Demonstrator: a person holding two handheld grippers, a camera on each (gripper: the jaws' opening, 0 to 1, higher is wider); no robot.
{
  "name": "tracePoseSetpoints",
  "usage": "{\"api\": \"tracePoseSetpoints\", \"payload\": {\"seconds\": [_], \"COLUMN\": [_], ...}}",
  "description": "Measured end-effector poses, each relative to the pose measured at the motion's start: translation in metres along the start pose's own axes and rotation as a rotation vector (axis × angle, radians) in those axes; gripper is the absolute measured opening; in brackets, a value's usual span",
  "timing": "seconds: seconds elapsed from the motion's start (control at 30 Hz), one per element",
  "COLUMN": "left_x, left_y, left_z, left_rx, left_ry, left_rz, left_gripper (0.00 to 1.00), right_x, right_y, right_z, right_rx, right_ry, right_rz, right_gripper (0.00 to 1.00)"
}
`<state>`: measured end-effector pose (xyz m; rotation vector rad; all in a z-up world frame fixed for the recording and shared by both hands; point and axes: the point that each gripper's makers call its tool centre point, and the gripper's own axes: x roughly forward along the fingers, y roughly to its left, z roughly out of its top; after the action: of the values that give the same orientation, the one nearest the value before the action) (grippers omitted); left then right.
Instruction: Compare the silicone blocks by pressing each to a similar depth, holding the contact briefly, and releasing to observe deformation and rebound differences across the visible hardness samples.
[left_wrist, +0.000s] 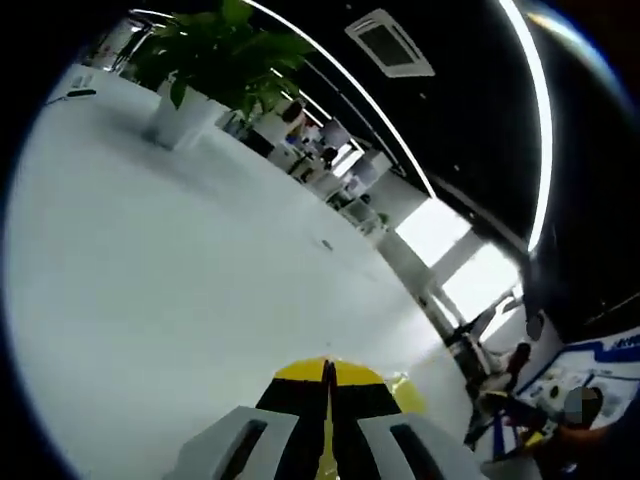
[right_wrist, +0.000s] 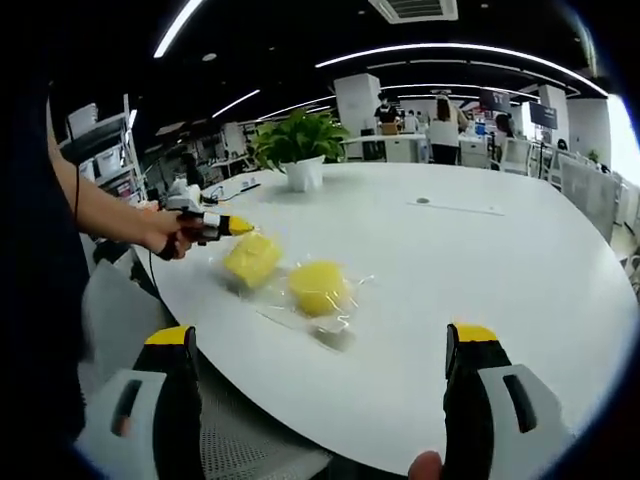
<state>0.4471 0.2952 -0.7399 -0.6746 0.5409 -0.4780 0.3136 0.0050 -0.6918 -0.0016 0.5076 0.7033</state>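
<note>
left tongs (right_wrist: 236, 226) closed, tip by square yellow block (right_wrist: 252, 258); round block (right_wrist: 319, 287) beside it on tabletop (right_wrist: 480, 260). right tongs (right_wrist: 318, 345) wide open, empty.

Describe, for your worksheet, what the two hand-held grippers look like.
The right hand-held gripper has black jaws with yellow tips and light grey housings. The left hand-held gripper is the same: black jaws, yellow tips, grey housings. From the right gripper view, it appears small with a yellow tip.
</note>
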Motion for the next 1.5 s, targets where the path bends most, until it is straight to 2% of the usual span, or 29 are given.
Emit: {"api": "tracePoseSetpoints", "payload": {"seconds": [0.17, 0.33, 0.47, 0.57, 0.63, 0.83, 0.93, 0.97, 1.03, 1.17, 1.23, 1.33, 1.37, 1.5], "left_x": [0.006, 0.01, 0.011, 0.01, 0.011, 0.014, 0.011, 0.009, 0.005, -0.005, -0.012, -0.023, -0.027, -0.044], "left_y": [0.005, 0.015, 0.027, 0.041, 0.037, 0.038, 0.048, 0.05, 0.049, 0.04, 0.035, 0.025, 0.023, 0.01], "left_z": [-0.001, -0.004, -0.006, -0.017, -0.015, -0.015, -0.012, -0.01, -0.009, 0.004, 0.007, 0.006, 0.006, 0.007], "left_rx": [0.013, 0.037, 0.011, 0.023, 0.014, 0.022, 0.028, 0.058, 0.071, 0.16, 0.223, 0.364, 0.389, 0.388], "left_ry": [-0.001, 0.005, 0.0, 0.039, 0.018, 0.021, 0.009, 0.008, 0.012, -0.014, -0.001, 0.058, 0.066, 0.074], "left_rz": [0.01, 0.032, 0.054, 0.105, 0.088, 0.097, 0.159, 0.168, 0.166, 0.141, 0.136, 0.13, 0.133, 0.1], "left_gripper": [0.0, 0.0, 0.0, 0.0, 0.0, 0.04, 0.24, 0.33, 0.46, 0.73, 0.79, 0.86, 0.88, 0.9], "right_x": [0.001, -0.001, -0.003, -0.007, -0.009, -0.016, -0.018, -0.018, -0.017, -0.015, -0.014, -0.013, -0.013, -0.011], "right_y": [0.003, 0.002, -0.001, -0.005, -0.006, -0.012, -0.015, -0.016, -0.018, -0.021, -0.022, -0.026, -0.028, -0.036], "right_z": [0.001, -0.005, -0.009, -0.013, -0.014, -0.014, -0.013, -0.012, -0.009, -0.005, -0.003, 0.001, 0.002, 0.006], "right_rx": [-0.004, -0.023, -0.012, -0.005, -0.001, 0.026, 0.026, 0.027, 0.026, 0.021, 0.017, 0.009, 0.007, 0.014], "right_ry": [0.0, 0.024, 0.04, 0.047, 0.05, 0.039, 0.037, 0.034, 0.026, 0.016, 0.016, 0.015, 0.017, 0.035], "right_rz": [0.006, 0.001, -0.014, -0.028, -0.033, -0.055, -0.066, -0.067, -0.069, -0.063, -0.057, -0.046, -0.045, -0.035], "right_gripper": [0.97, 0.97, 0.97, 0.97, 0.97, 0.97, 0.97, 0.97, 0.97, 0.97, 0.97, 0.97, 0.97, 0.97]}}
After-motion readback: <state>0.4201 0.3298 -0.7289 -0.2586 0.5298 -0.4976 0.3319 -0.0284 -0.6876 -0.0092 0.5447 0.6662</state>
